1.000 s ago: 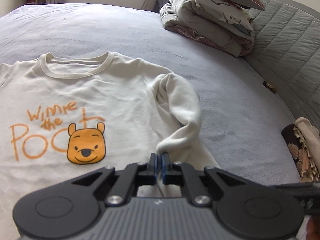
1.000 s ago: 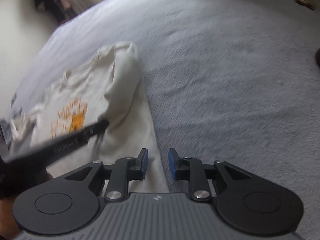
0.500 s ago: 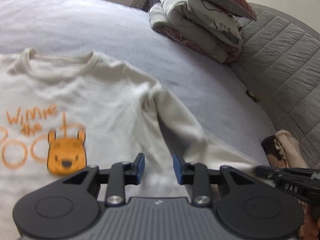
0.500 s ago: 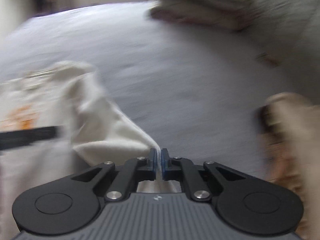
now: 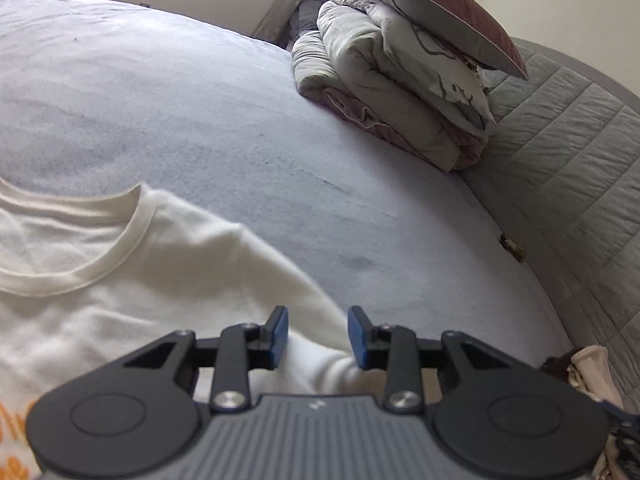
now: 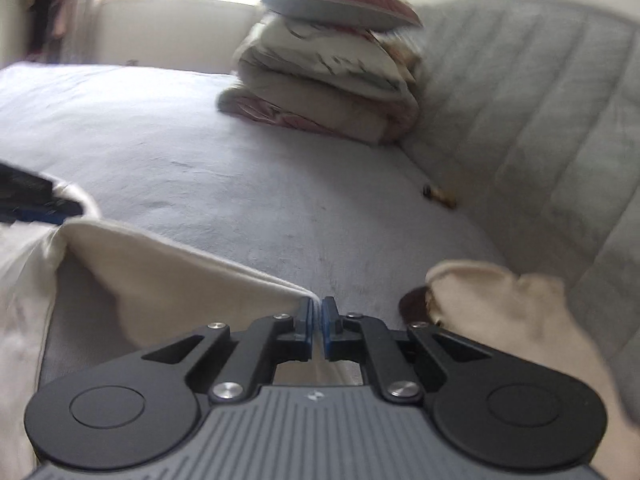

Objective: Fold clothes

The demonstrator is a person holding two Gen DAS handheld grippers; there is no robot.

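Observation:
A cream sweatshirt (image 5: 132, 288) with an orange print lies flat on the grey bed (image 5: 200, 120), its round collar toward the far side. My left gripper (image 5: 318, 334) is open and empty, low over the shirt's right shoulder. My right gripper (image 6: 316, 320) is shut on the sweatshirt's sleeve (image 6: 172, 280), holding the cuff end lifted and stretched out from the body. The tip of my left gripper (image 6: 28, 200) shows at the left edge of the right wrist view.
A pile of folded quilts with a pillow on top (image 5: 404, 68) stands at the far side by the quilted grey headboard (image 5: 568, 152). A small brown object (image 5: 512, 246) lies near the headboard. Another bundle of beige and brown clothes (image 6: 496, 308) lies at the right.
My left gripper let go of the sleeve, opened and moved up toward the shoulder. My right gripper closed on the sleeve end and pulled it out to the right.

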